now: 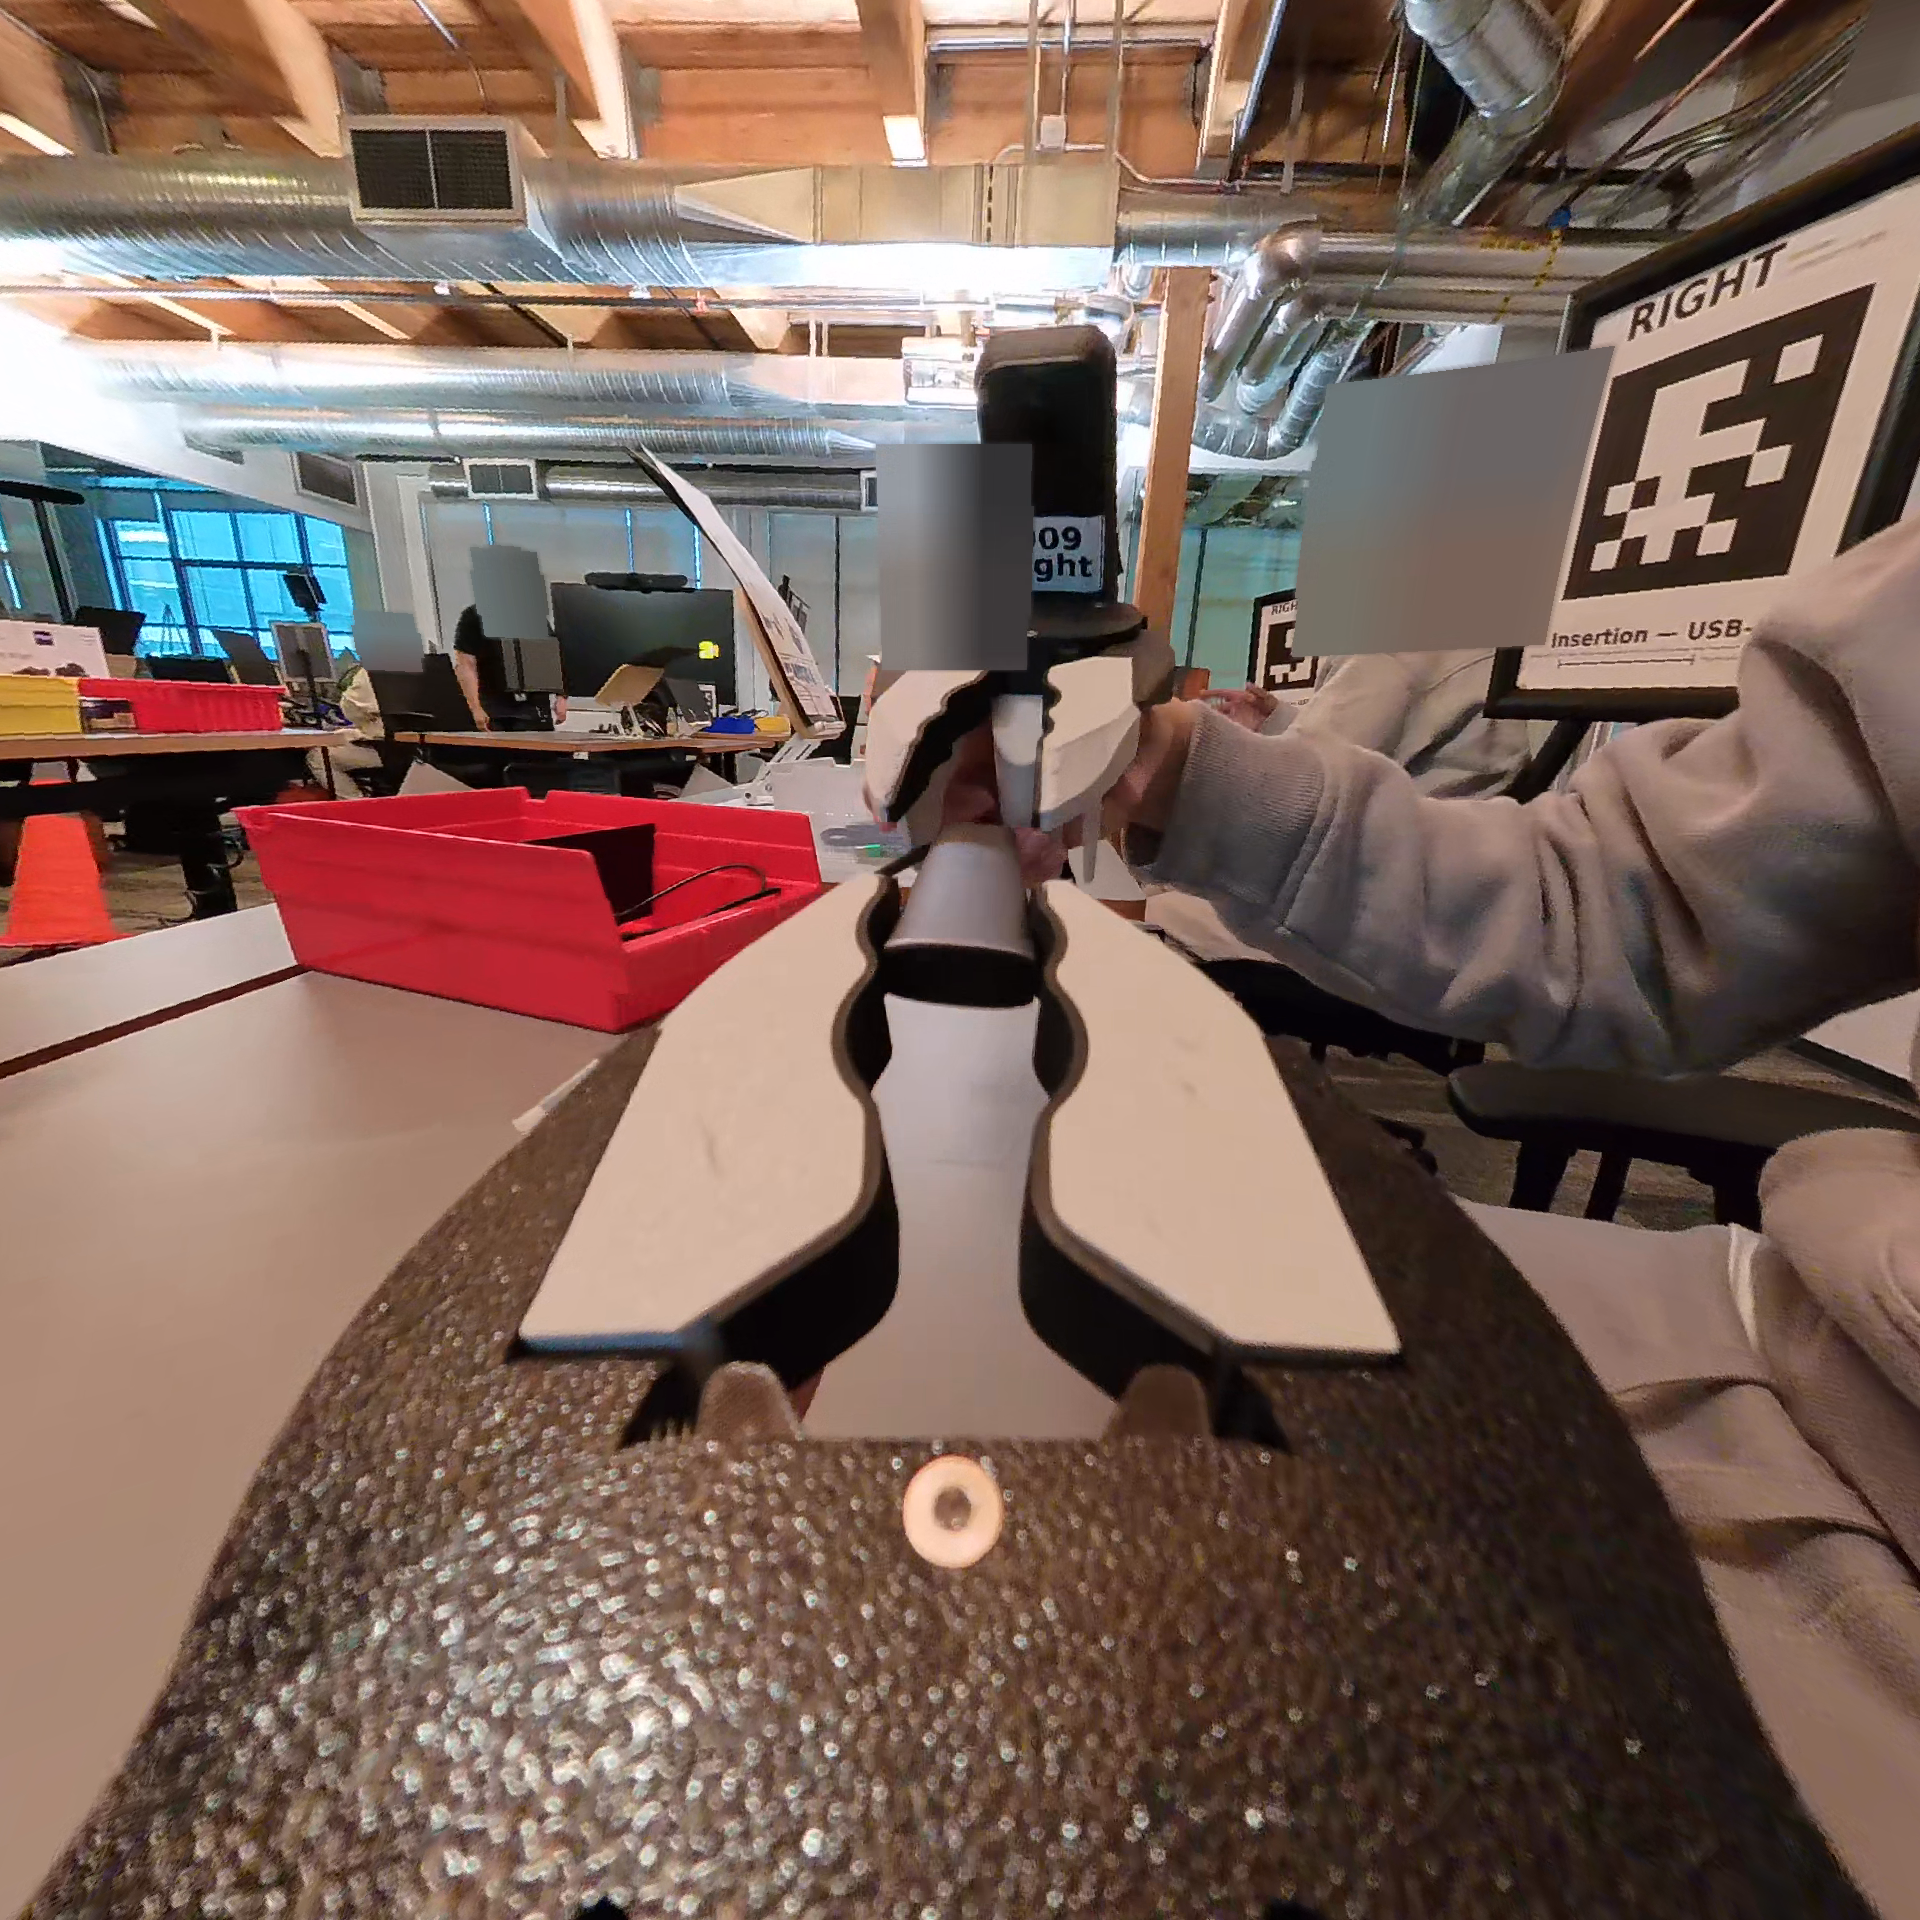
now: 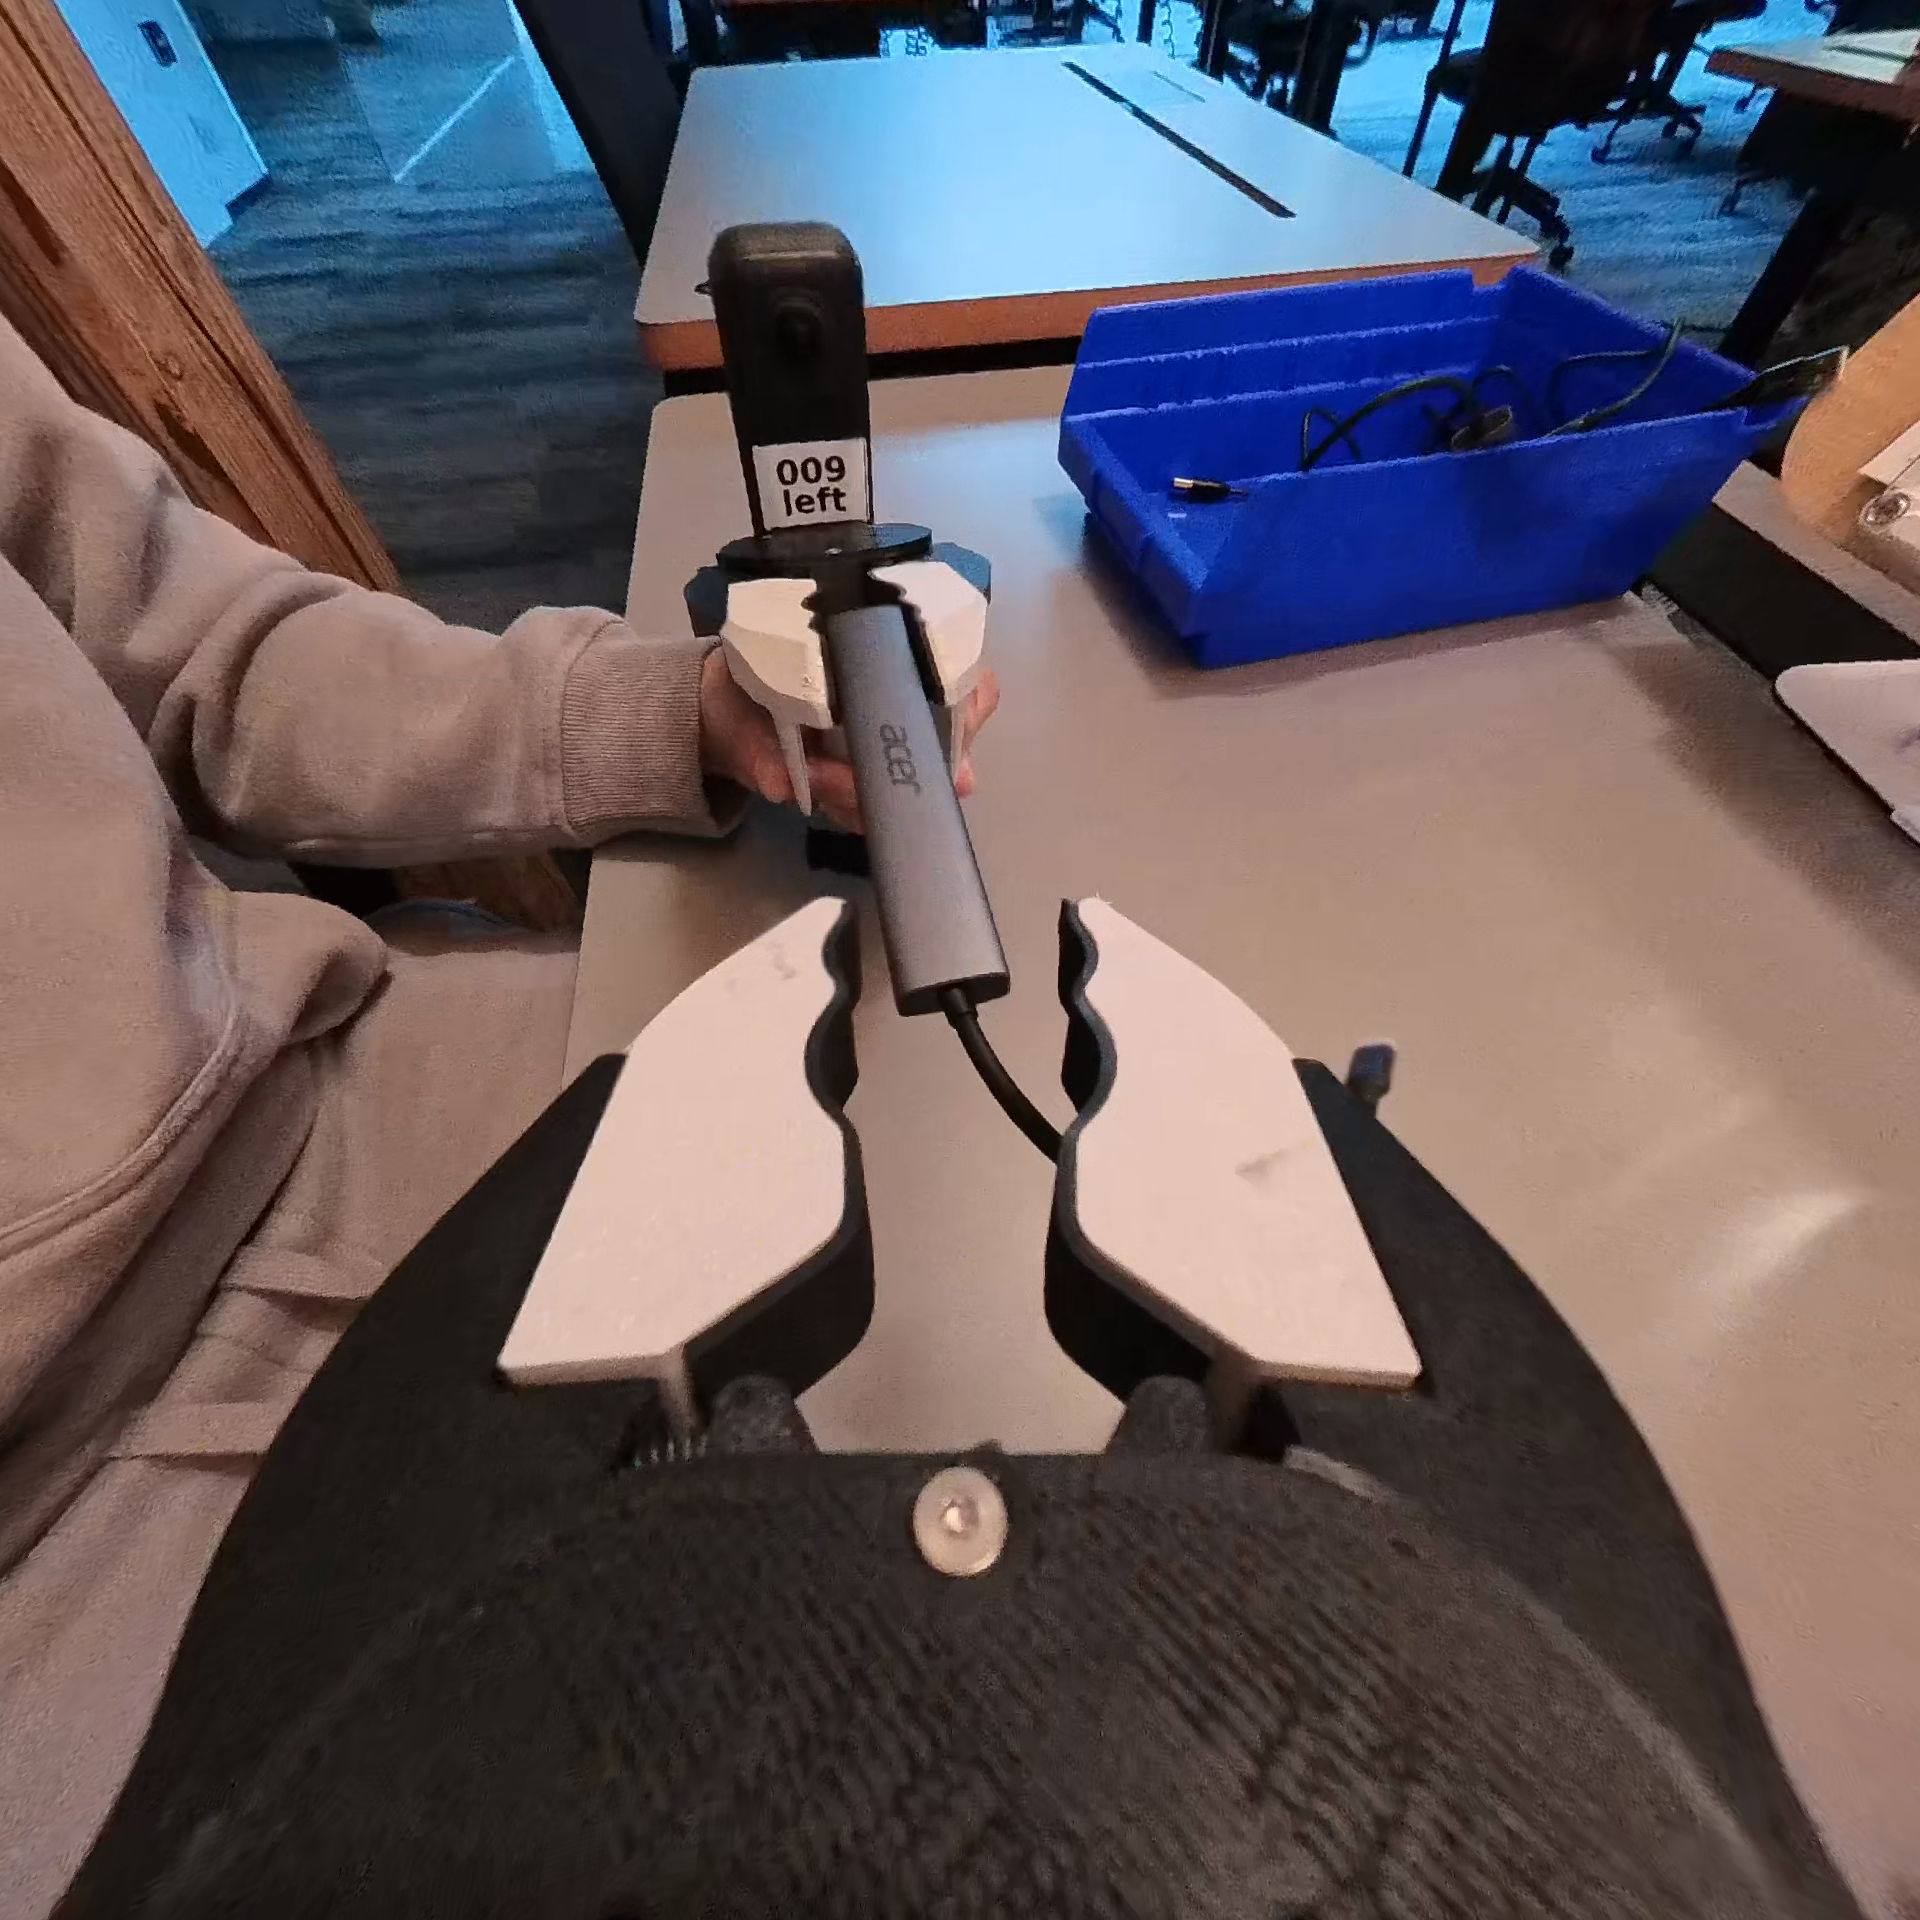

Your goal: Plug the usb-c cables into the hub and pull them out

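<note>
A slim grey USB hub [image 2: 896, 800] is held level above the grey table [image 2: 1455, 935]. My left gripper [image 1: 961, 883] is shut on one end of the hub [image 1: 951, 920]; it also shows in the right wrist view [image 2: 852, 623]. My right gripper [image 2: 961, 925] is open, its fingertips on either side of the hub's near end without touching it. A black cable [image 2: 1003, 1075] leaves that end and runs under the right finger. The right gripper shows beyond the hub in the left wrist view [image 1: 1003, 790].
A blue bin [image 2: 1351, 582] with loose black cables stands at the back right of the table. A red bin [image 1: 499, 914] with a cable stands to the left. A small dark plug [image 2: 1371, 1070] lies on the table. A person's grey sleeves [image 1: 1507, 883] flank the grippers. My right fingertips sit around 7 cm from my left ones.
</note>
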### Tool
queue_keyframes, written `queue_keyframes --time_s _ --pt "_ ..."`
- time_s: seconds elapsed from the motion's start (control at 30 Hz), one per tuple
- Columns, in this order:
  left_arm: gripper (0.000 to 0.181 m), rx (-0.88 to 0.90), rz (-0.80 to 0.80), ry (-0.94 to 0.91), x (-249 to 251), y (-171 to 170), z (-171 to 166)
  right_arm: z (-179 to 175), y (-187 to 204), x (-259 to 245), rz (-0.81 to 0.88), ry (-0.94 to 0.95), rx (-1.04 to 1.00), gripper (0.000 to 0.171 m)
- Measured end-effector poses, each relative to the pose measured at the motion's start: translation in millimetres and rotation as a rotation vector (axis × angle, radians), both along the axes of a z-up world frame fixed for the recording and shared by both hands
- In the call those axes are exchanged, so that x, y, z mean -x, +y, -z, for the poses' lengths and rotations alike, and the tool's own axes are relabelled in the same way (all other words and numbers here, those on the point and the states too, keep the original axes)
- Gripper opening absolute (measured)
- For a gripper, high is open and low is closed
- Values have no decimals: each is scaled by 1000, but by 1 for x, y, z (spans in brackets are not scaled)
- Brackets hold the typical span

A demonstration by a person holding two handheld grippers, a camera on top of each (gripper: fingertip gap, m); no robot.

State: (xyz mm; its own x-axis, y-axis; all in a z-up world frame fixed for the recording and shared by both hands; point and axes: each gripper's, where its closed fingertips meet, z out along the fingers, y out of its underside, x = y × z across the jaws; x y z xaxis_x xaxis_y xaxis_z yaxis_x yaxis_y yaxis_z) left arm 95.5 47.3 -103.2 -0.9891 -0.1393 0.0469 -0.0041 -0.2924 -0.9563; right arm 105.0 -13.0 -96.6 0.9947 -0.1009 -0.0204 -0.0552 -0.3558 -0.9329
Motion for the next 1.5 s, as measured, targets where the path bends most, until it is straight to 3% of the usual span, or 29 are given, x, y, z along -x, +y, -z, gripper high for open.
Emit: queue_keyframes --time_s 0.2,0.3,0.57,0.6,0.63,0.67,0.77,0.97,1.2,1.37,1.5 --pt "23 -21 -13 -15 -1 -3 1 18 1 0 17 -56 114 40" --pt "23 -17 -10 -14 0 -3 1 19 4 3 -5 -64 130 25" --pt "24 13 -29 18 -4 -1 -2 12 5 1 -28 -102 137 23" --pt "30 21 -74 25 -9 1 -4 9 4 -1 -14 -127 143 23" --pt "50 32 -129 20 -13 3 -6 4 -1 -8 20 -161 154 23" --pt "64 32 -188 15 -18 5 -7 -3 -8 -19 65 -201 171 22" --pt "80 -56 -257 -19 -22 1 -2 -37 -52 -68 271 -335 224 22" --pt "77 -113 -214 -3 -17 -20 15 -91 -169 -186 618 -548 408 23" --pt "70 -81 -226 16 -20 -16 13 -36 -266 -280 717 -470 806 23" --pt "65 -63 -238 34 -23 -11 13 3 -291 -310 626 -464 1040 23" --pt "63 -67 -241 34 -24 -12 14 20 -277 -326 526 -416 976 23"
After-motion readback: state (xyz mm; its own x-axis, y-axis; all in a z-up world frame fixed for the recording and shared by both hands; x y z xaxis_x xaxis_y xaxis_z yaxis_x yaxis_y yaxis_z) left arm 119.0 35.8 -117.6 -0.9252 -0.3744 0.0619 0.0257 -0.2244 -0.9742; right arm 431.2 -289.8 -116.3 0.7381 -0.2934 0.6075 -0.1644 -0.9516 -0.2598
